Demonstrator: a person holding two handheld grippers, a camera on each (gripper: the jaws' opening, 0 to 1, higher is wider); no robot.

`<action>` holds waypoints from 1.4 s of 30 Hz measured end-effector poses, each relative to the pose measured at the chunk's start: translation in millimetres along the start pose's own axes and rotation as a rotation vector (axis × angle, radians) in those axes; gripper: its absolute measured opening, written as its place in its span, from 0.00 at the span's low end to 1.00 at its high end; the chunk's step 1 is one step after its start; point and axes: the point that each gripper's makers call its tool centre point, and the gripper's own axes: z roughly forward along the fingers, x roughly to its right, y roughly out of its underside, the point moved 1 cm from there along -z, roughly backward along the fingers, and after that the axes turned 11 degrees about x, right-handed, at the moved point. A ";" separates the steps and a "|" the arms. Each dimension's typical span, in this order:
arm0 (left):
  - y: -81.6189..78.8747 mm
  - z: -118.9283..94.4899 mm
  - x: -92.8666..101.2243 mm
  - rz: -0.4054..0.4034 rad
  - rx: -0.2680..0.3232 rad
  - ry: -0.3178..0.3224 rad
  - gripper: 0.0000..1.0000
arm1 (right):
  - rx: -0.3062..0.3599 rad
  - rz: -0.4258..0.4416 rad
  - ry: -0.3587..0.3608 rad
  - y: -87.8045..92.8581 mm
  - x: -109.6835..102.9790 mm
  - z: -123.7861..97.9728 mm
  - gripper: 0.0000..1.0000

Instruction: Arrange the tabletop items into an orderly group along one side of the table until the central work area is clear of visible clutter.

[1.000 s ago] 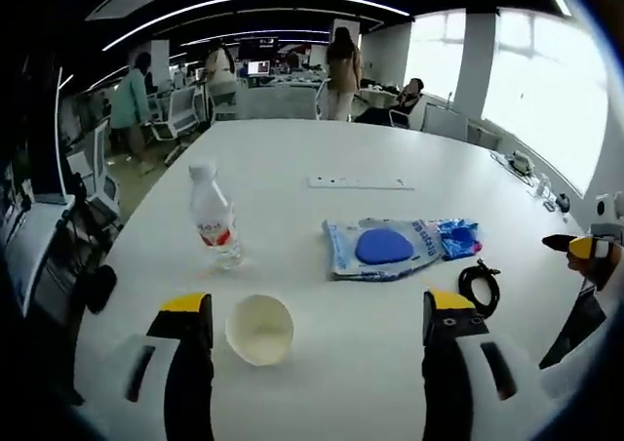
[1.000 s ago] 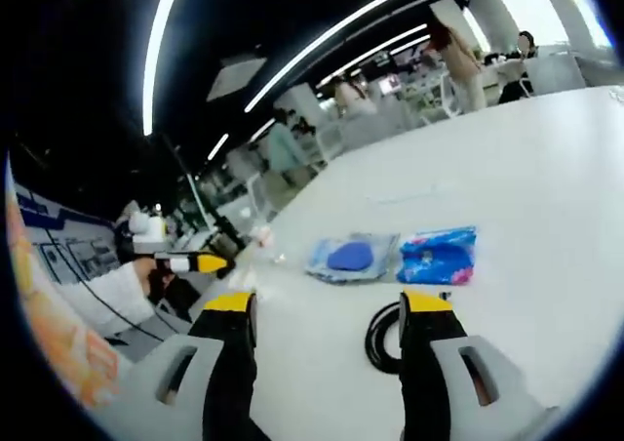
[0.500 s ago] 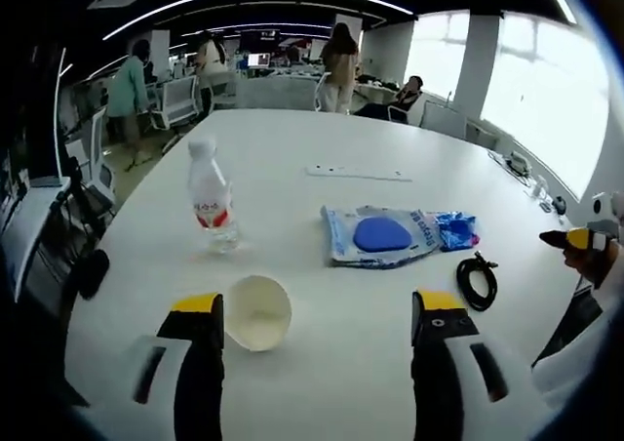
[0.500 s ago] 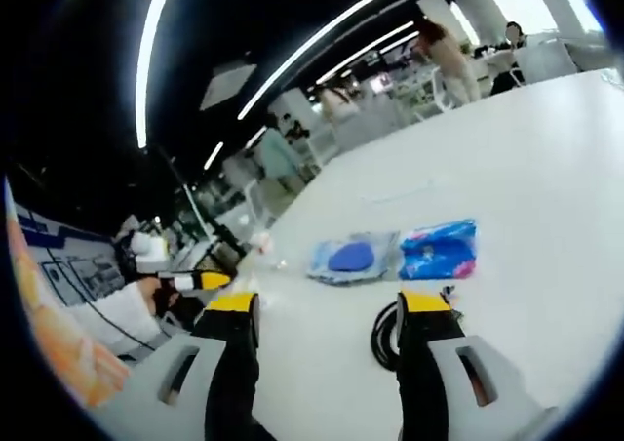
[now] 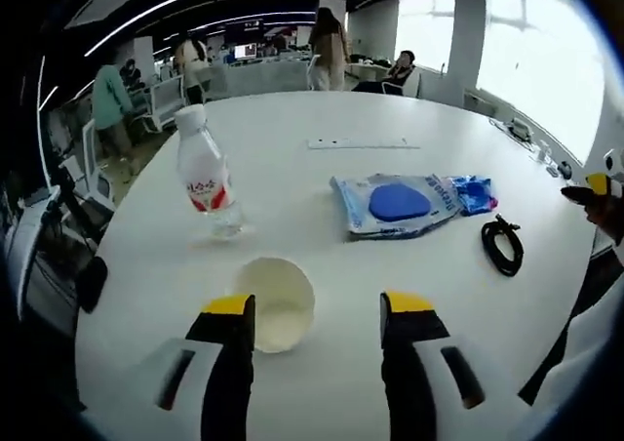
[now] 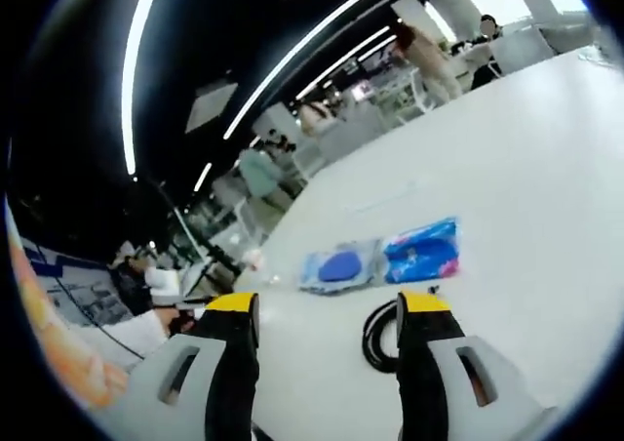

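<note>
Closer now, my left gripper (image 5: 317, 309) has its 2 jaws open w/ nothing held, around paper cup (image 5: 277, 302). Cup's light, crushes easy; squeeze sides softly. Right gripper (image 6: 328, 309) open, empty.

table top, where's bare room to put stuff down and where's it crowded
Bare: the far stretch of the white table beyond the flat white strip, and the near patch in front of the black cable coil. Crowded: the middle band, where the water bottle, paper cup, blue plastic packet and the coil lie close together.
</note>
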 end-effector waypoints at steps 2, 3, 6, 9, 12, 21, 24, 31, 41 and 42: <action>3.3 3.4 -0.7 0.007 -0.013 0.001 0.49 | 0.014 0.015 0.025 -2.7 8.0 -4.4 0.55; 4.3 4.9 -1.1 0.008 -0.017 0.003 0.47 | 0.019 0.019 0.034 -3.6 10.6 -6.2 0.55; 8.2 9.2 -4.1 0.051 -0.030 0.006 0.36 | 0.032 0.031 0.059 -6.0 17.8 -11.0 0.55; 11.3 14.2 -6.9 0.080 -0.032 0.004 0.19 | 0.037 0.055 0.081 -4.3 23.9 -13.5 0.54; 15.1 17.9 -7.6 0.100 -0.052 0.010 0.13 | 0.025 0.062 0.094 -0.7 26.3 -12.8 0.54; 7.7 23.5 -13.6 0.129 -0.033 0.005 0.00 | -0.002 0.072 0.098 1.2 25.7 -0.7 0.51; -4.4 26.4 -15.7 0.172 -0.010 0.011 0.00 | -0.014 0.073 0.095 2.9 24.6 3.1 0.51; -47.5 49.5 -11.9 0.265 0.040 0.070 0.00 | -0.050 0.082 0.082 12.6 19.9 10.9 0.50; -78.0 100.0 -2.6 0.337 0.033 0.171 0.00 | -0.029 0.103 0.129 7.3 38.5 2.8 0.50; -77.2 103.5 -1.6 0.343 0.025 0.177 0.00 | -0.027 0.106 0.132 6.9 39.5 2.3 0.50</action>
